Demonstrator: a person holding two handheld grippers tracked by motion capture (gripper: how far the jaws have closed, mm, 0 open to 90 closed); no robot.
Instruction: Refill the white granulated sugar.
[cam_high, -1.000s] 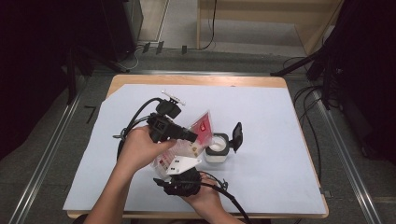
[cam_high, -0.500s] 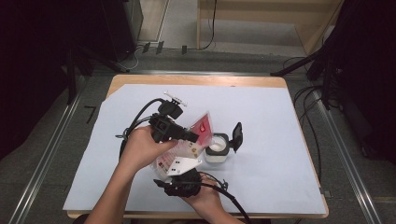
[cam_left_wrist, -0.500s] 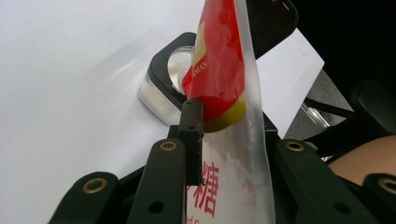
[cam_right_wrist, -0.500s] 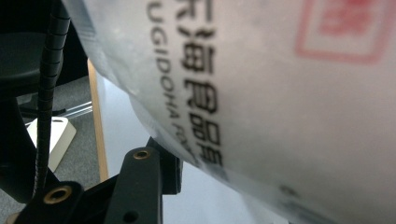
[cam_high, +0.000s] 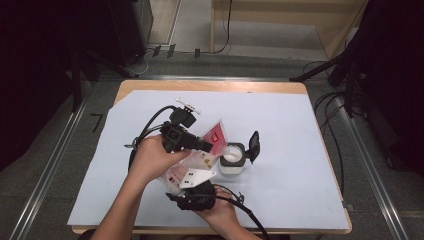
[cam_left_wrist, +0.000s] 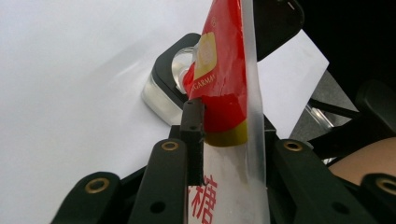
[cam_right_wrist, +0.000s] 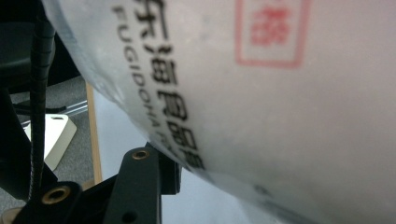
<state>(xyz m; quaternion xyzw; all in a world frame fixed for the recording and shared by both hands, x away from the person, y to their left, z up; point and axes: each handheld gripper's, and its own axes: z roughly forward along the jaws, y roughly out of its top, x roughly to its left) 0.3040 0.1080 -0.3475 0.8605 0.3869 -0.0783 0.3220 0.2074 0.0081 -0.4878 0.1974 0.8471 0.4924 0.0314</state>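
While the left gripper (cam_high: 204, 145) is pinching the sugar bag's (cam_high: 214, 137) red top over the jar (cam_high: 233, 159), right gripper (cam_high: 197, 186) clamping its base; tilting too steeply, sugar is risking overshooting the jar's mouth.

Wooden tabletop (cam_high: 150, 86) under a pale sheet (cam_high: 300, 150), grey carpeted floor (cam_high: 45, 165), metal floor rails (cam_high: 372, 165), light wooden furniture (cam_high: 280, 15) behind, dark surroundings.

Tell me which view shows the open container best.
The high view: the container sits whole on the table, lid flipped up, white contents visible. The left gripper view shows part of it behind the red-topped bag. The right gripper view shows the bag up close.
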